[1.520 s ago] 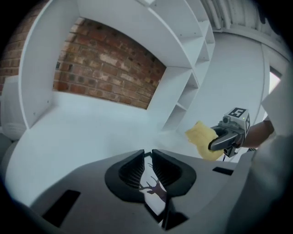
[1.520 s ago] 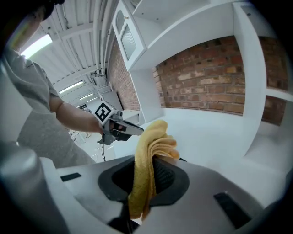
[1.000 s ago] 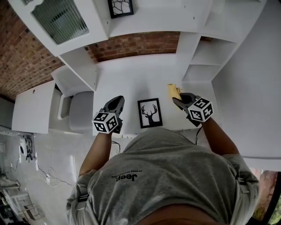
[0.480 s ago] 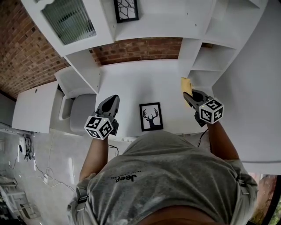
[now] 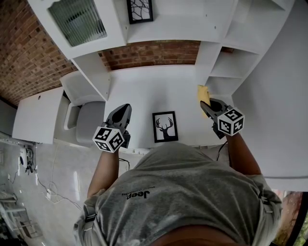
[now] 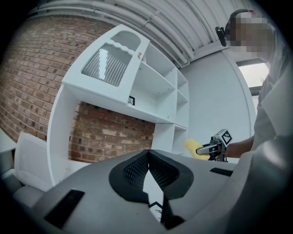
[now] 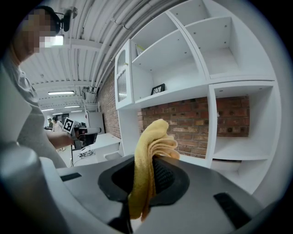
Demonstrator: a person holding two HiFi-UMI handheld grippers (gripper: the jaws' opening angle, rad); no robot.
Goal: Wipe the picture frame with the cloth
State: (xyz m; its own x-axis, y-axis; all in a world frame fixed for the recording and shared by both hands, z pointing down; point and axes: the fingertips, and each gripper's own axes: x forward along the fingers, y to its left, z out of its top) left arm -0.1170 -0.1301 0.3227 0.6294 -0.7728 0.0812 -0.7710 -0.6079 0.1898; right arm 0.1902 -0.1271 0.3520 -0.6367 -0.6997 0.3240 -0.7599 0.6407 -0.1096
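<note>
as the right tool [image 5: 206, 104] grips cloth [image 5: 203, 92], the frame [image 5: 165, 127] lies flat.

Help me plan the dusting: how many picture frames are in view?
2. The deer picture frame lies on the desk near its front edge. A second frame stands on the shelf above. Others may be hidden in the cubbies.
</note>
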